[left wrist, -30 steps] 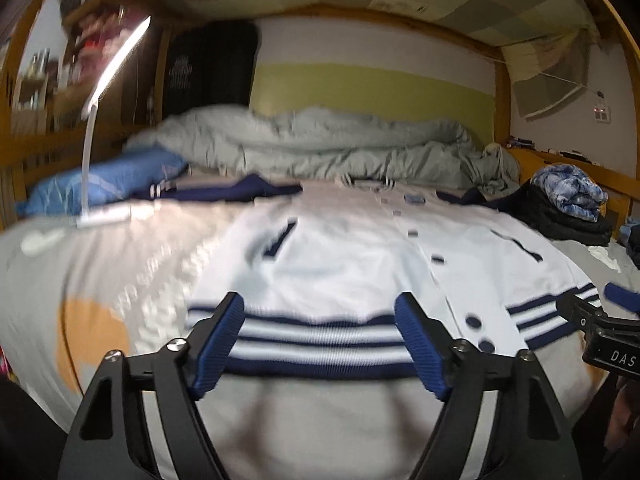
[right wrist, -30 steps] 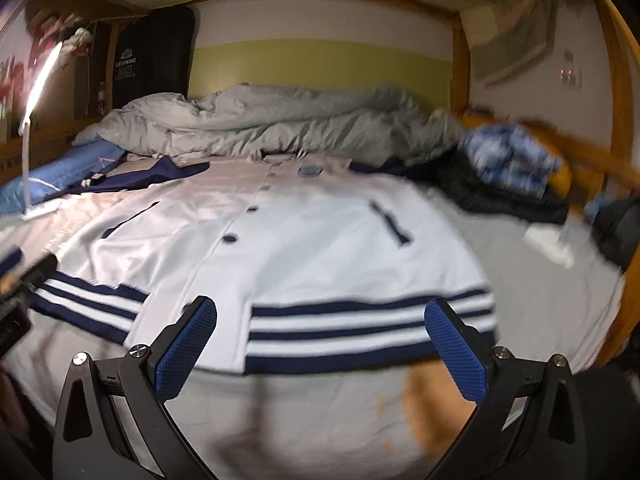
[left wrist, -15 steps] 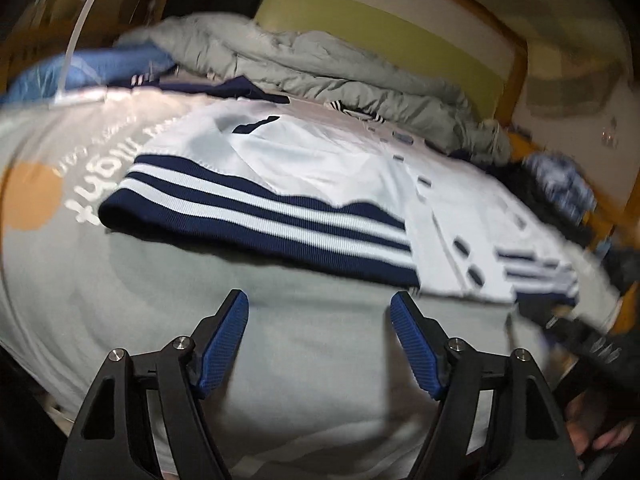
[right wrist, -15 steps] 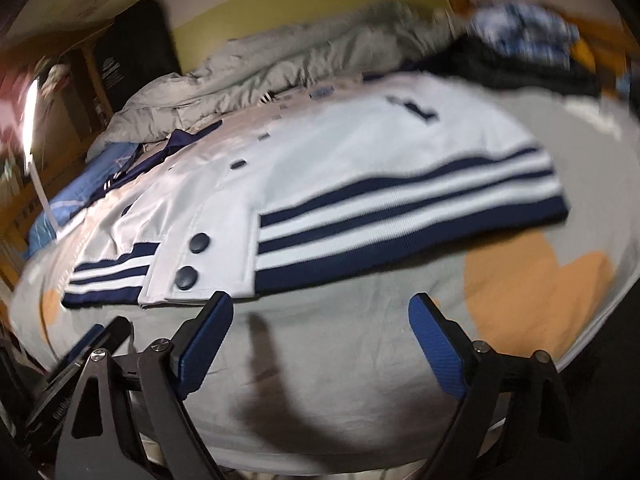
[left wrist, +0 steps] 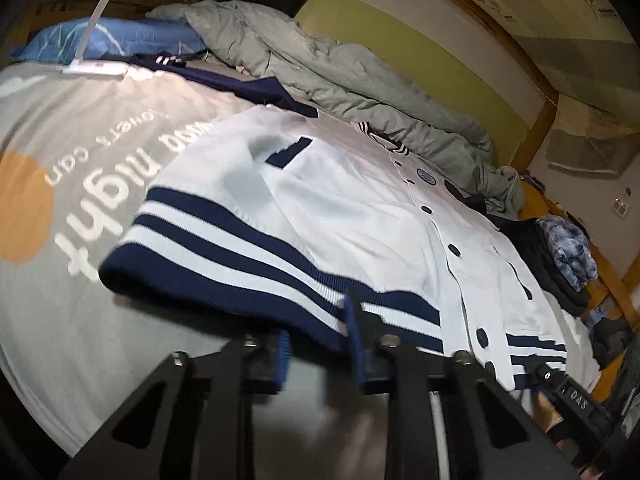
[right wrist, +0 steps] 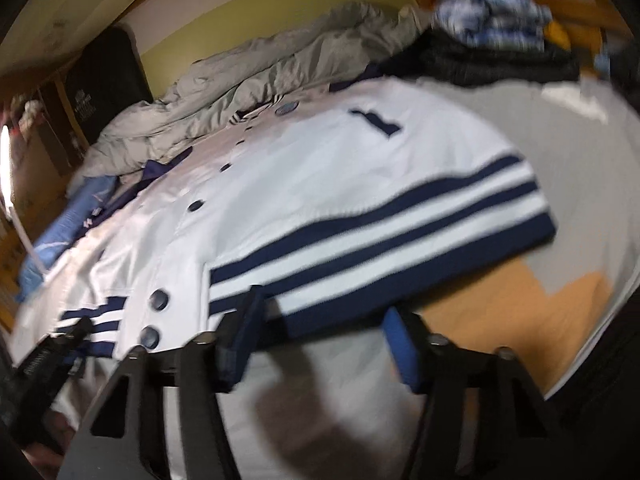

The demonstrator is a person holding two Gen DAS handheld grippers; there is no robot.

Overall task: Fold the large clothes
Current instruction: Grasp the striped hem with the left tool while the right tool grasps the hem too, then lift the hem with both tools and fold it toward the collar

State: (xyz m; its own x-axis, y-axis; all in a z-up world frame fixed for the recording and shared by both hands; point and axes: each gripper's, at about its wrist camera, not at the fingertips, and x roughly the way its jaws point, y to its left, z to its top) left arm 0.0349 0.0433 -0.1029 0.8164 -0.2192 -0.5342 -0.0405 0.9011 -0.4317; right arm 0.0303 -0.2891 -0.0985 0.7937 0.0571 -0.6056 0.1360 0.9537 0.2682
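A white varsity jacket with navy stripes and dark buttons lies spread, front up, on the bed. Its striped hem faces me. My left gripper is rolled and its jaws are closing: one blue pad sits under the hem, the other on top, pinching the navy band left of the button placket. In the right wrist view the jacket fills the middle. My right gripper is at the hem right of the placket. Its jaws are closing with the navy edge between them, a gap still showing.
A grey bedsheet with orange patches and white lettering lies under the jacket. A crumpled grey duvet lies behind it, with a blue pillow and a white lamp base at the far left. Dark and blue clothes are piled right, by the wooden frame.
Both grippers have dropped and come forward to the jacket's hem and rolled. Their jaws have narrowed, the left down onto the hem, the right to about half its width.
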